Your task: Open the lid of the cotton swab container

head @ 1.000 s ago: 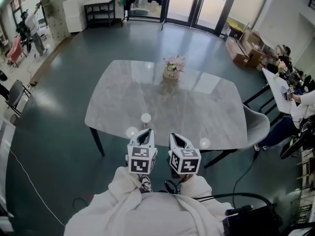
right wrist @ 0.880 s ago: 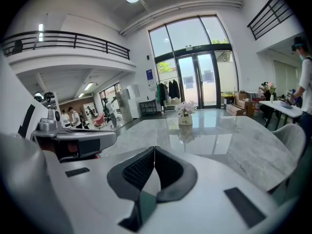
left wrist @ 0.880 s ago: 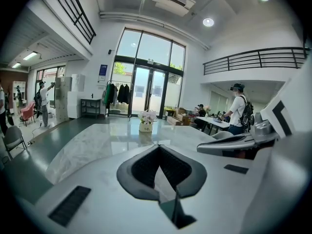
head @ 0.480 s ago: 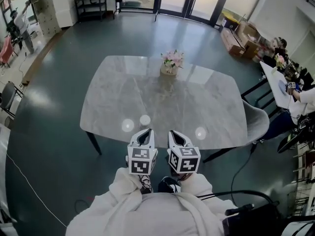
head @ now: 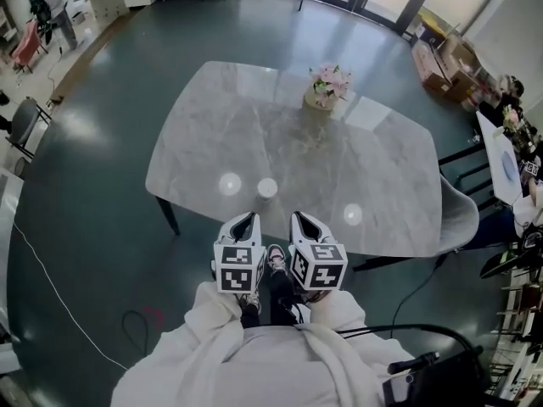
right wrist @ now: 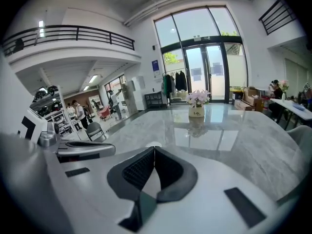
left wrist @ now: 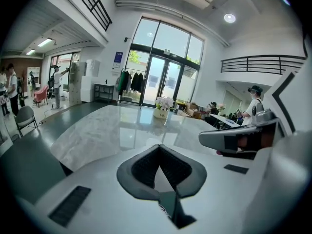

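The cotton swab container [head: 266,188] is a small round white-lidded tub near the front edge of the marble table [head: 373,168]. My left gripper [head: 245,222] and right gripper [head: 304,222] hang side by side just short of that edge, both shut with nothing between the jaws. The container lies a little beyond them, between their lines. In the left gripper view the left gripper [left wrist: 159,147] points over the tabletop, with the right gripper's body [left wrist: 239,135] beside it. In the right gripper view a white sliver of the container [right wrist: 153,145] peeks over the right gripper [right wrist: 154,150].
A flower pot [head: 325,87] stands at the table's far side. A grey chair [head: 459,219] sits at the right end. The person's shoes [head: 276,261] show on the dark floor below the grippers. Cables lie on the floor [head: 136,322]. People and furniture stand far off.
Both grippers have sunk a little, still shut and side by side. The head view has tilted down, so the table sits higher in frame and the shoes now show.
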The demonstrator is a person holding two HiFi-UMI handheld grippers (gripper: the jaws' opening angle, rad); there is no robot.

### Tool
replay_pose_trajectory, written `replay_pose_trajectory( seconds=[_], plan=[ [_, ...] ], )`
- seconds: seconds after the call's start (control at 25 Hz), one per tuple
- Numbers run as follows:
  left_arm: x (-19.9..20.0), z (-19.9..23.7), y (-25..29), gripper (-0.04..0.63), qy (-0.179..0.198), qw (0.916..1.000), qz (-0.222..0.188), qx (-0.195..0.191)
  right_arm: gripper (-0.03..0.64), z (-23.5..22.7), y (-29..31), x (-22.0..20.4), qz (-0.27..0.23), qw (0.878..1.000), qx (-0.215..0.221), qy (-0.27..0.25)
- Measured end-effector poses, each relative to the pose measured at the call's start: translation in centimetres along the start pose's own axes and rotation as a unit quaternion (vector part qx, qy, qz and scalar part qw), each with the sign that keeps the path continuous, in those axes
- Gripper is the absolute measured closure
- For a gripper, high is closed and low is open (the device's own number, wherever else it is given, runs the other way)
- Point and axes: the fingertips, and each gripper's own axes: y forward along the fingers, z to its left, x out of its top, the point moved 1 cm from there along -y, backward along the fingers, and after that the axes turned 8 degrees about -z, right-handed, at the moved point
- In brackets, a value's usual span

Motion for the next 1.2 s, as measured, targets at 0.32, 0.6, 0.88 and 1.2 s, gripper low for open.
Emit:
replay_pose_trajectory(
  seconds=[0.32,0.6,0.88,1.2],
  plan=[
    [-2.7,1.6,1.3,0.589,-0.008,0.9993,0.028,0.022,0.555,0.3,2.2,-3.0,0.023,0.999,0.013,0.027],
    [-4.9,3.1,3.3,0.589,-0.013,0.9981,0.048,0.037,0.555,-0.5,4.5,-5.7,0.043,0.998,0.014,0.047],
    [-7.4,4.4,5.0,0.589,-0.025,0.9962,0.067,0.05,0.555,-0.1,6.9,-8.2,0.062,0.995,0.038,0.064],
    [-8.8,5.4,6.5,0.589,-0.033,0.9949,0.075,0.06,0.555,0.2,9.0,-9.4,0.067,0.994,0.064,0.066]
  ],
)
